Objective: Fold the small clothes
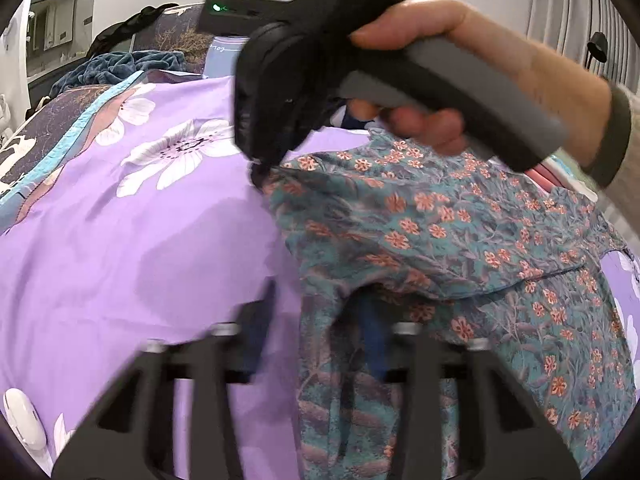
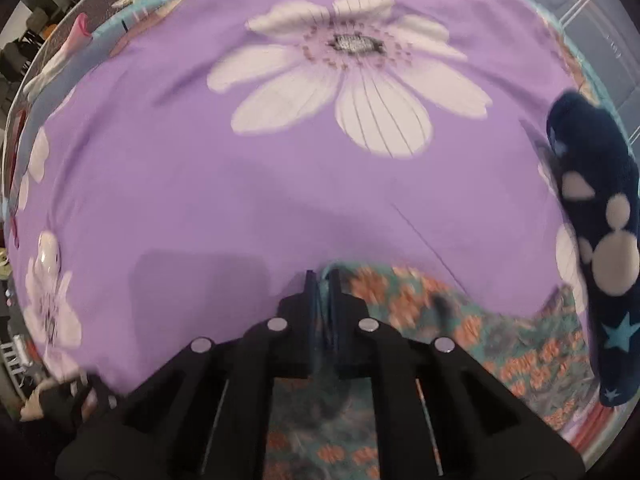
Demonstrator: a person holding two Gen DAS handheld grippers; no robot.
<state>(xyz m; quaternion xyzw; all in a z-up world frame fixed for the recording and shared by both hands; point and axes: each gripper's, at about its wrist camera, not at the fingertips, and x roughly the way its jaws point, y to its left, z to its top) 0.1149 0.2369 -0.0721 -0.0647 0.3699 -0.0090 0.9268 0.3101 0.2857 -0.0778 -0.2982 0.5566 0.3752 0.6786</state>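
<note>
- The floral garment (image 1: pixel 440 240), teal with orange flowers, lies partly bunched on a purple bedsheet (image 1: pixel 120 240) printed with large white flowers.
- The right gripper (image 2: pixel 322 280) points steeply down at the garment's upper left corner. Its jaws are closed on a fold of the teal fabric, which shows between the pads in the right wrist view.
- In the left wrist view, a person's right hand (image 1: pixel 440 80) holds the grey handle of that gripper above the garment, and its tip meets the cloth at the corner.
- The left gripper (image 1: pixel 320 320) is at the garment's near left edge. Its fingers are blurred; the jaws stand narrowly apart with cloth between them, and whether the pads press on it cannot be told.
- A dark blue item (image 2: pixel 600 240) with white spots and stars lies just beside the garment, at the right edge of the right wrist view.
</note>
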